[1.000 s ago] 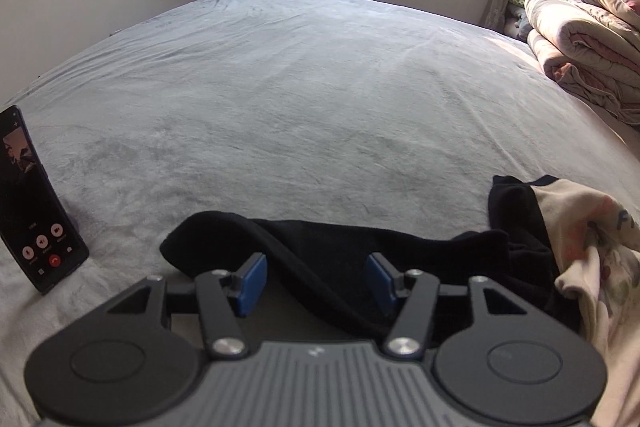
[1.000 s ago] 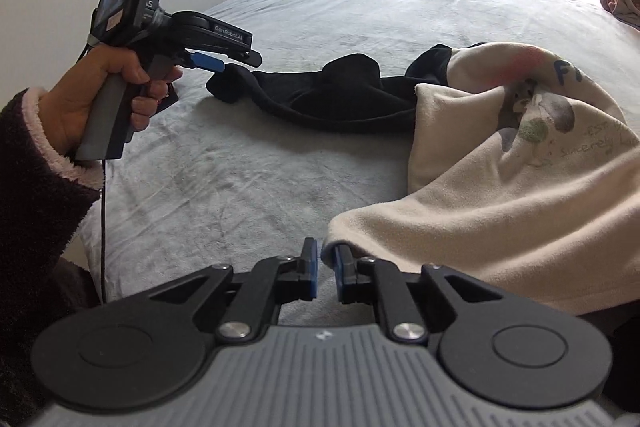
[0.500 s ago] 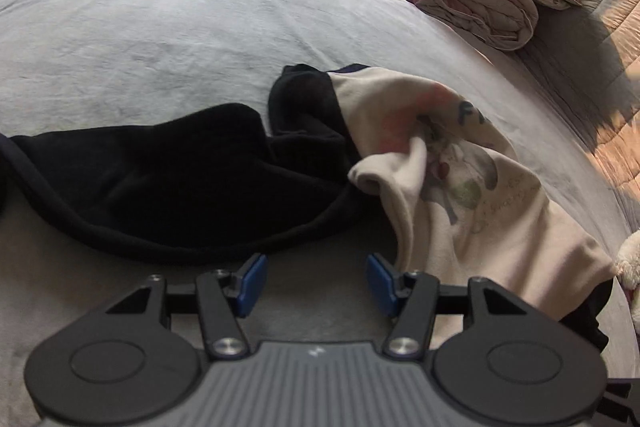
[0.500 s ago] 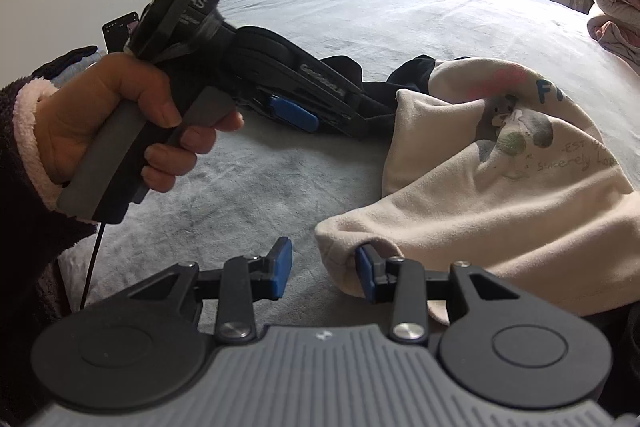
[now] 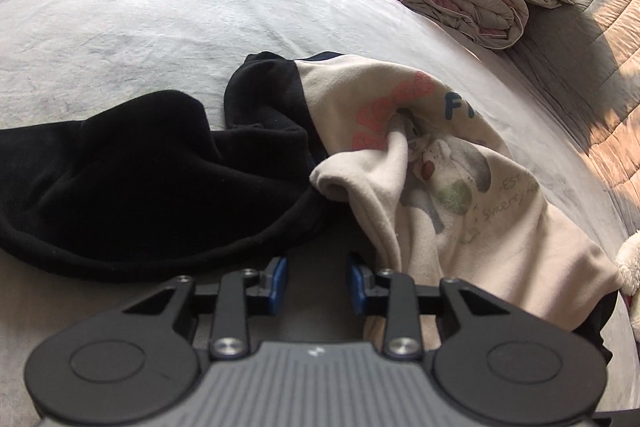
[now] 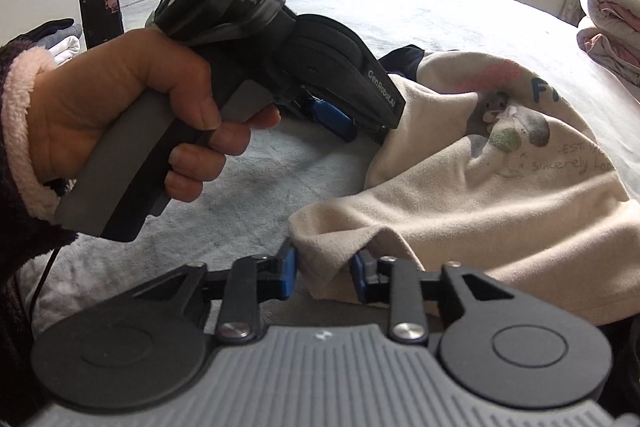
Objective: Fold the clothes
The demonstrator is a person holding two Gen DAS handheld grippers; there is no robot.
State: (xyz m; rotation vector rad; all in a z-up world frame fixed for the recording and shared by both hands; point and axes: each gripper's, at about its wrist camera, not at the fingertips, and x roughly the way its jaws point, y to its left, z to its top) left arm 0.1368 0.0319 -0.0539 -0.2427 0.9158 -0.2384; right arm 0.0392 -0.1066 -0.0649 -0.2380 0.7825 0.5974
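Only the right wrist view shows the phone (image 6: 101, 14) upright.

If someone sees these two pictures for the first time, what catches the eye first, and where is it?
The cream sweatshirt with a cartoon print lies crumpled in the middle of the grey bed, its black sleeve spread out to the left. The right gripper is closing on its near corner. A hand holds the left gripper, closing on nothing, beside the cloth.
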